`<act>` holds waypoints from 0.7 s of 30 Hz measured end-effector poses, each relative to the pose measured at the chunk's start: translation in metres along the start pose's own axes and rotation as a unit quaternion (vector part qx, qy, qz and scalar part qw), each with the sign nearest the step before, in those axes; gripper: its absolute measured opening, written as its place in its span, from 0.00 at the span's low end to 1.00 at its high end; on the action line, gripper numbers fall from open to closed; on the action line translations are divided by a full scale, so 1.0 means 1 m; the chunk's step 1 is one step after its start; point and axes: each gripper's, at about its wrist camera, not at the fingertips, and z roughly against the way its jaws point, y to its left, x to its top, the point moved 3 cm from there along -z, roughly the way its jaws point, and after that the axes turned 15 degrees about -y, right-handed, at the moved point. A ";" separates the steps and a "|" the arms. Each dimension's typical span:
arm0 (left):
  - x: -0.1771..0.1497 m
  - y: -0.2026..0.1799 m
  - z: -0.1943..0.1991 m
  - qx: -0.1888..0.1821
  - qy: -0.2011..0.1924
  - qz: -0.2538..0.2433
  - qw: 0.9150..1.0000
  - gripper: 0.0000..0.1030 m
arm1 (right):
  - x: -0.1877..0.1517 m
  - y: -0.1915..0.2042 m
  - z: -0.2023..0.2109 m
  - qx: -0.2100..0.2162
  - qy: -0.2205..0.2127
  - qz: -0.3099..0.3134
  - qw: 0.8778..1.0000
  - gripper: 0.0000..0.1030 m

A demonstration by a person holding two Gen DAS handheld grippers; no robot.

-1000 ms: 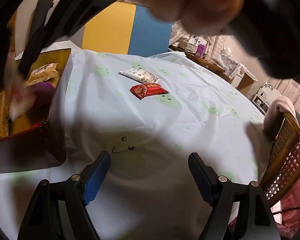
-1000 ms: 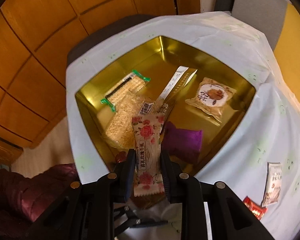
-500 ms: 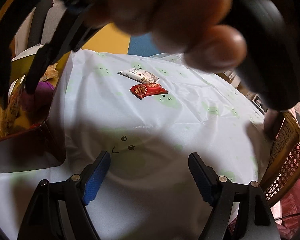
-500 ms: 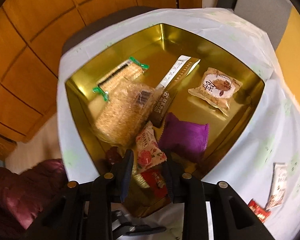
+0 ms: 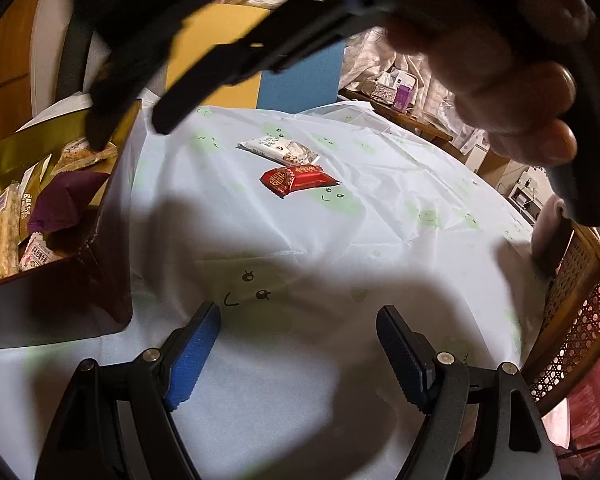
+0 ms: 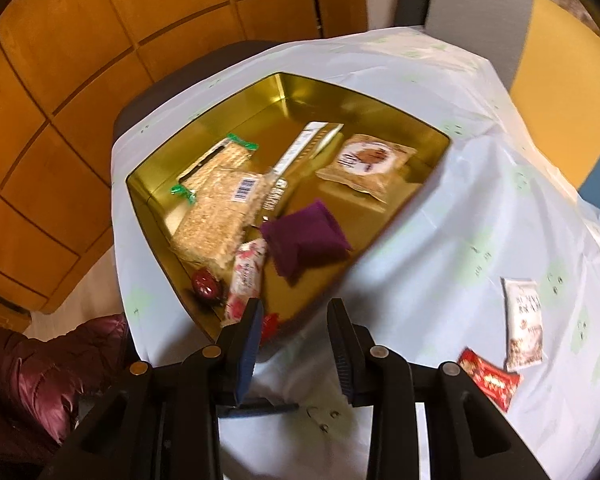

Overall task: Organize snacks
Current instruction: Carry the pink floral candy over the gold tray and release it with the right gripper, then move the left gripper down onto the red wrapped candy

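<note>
Floral packet (image 6: 247,276) lengthwise toward right claw (image 6: 294,344), inside tin (image 6: 340,100).

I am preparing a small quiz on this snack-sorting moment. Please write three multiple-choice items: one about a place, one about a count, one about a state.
1. Where does the flower-print packet lie?
A. inside the gold box
B. on the tablecloth beside the red packet
C. between the right tongs

2. How many packets lie on the tablecloth outside the gold box?
A. none
B. two
C. four

3. In what state are the right tongs?
A. shut on a packet
B. open and holding nothing
C. not visible

Answers:
1 A: the packet rests in the box's near corner, next to the purple pouch.
2 B: only the red packet and the white packet lie on the cloth.
3 B: a clear gap shows between the fingers, with nothing in it.
</note>
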 end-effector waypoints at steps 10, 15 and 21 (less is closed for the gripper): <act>0.000 -0.002 -0.003 0.005 0.003 -0.011 1.000 0.78 | -0.035 -0.055 0.039 -0.047 -0.010 -0.077 0.996 0.33; -0.001 -0.004 -0.004 0.010 0.006 -0.019 1.000 0.78 | -0.065 -0.097 0.055 -0.099 0.008 -0.112 0.989 0.33; -0.002 -0.006 -0.005 0.016 0.013 -0.031 0.999 0.78 | -0.096 -0.158 0.083 -0.186 0.025 -0.150 0.971 0.33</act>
